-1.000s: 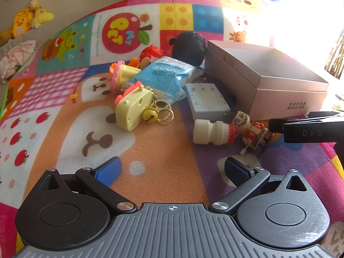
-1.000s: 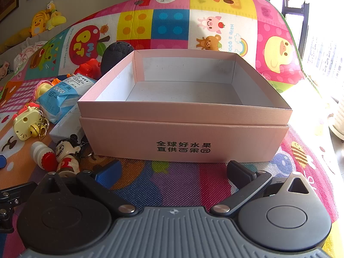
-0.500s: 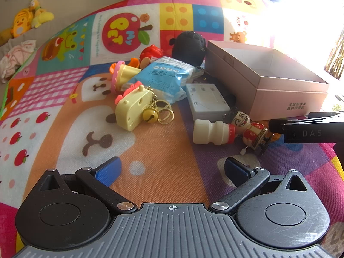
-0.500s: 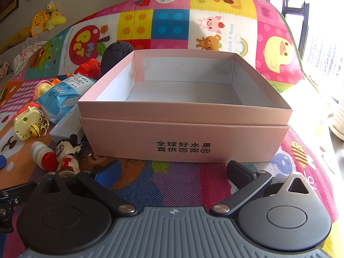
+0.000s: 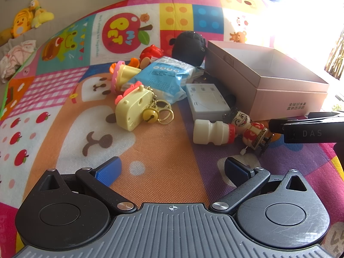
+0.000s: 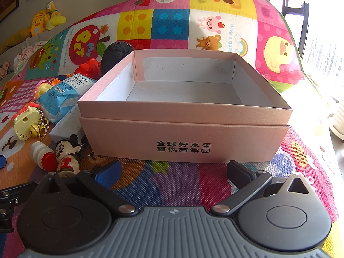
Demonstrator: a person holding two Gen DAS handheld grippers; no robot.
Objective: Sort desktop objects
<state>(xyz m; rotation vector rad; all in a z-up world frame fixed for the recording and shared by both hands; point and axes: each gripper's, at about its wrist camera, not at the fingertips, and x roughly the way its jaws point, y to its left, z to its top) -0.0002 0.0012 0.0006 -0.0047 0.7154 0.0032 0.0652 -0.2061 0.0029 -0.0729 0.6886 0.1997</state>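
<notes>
An empty pink cardboard box [image 6: 185, 116] [image 5: 264, 83] sits on the colourful play mat. Left of it lies a heap: a small white bottle with a red cap [image 5: 211, 132], a cartoon figurine [image 5: 250, 126], a grey case [image 5: 206, 100], a blue wipes pack [image 5: 165, 75], a yellow camera keychain with a bell [image 5: 134, 108], a black plush [image 5: 189, 47] and a red toy [image 5: 151, 52]. My left gripper [image 5: 172, 168] hovers open in front of the bottle and keychain, holding nothing. My right gripper [image 6: 174, 171] is open and empty just before the box's front wall.
The other gripper's black body [image 5: 309, 126] juts in from the right, beside the figurine. A cupcake-shaped toy [image 5: 121, 74] lies behind the keychain. Yellow plush toys [image 5: 28, 21] rest beyond the mat's far left edge. Bright window glare washes out the right side.
</notes>
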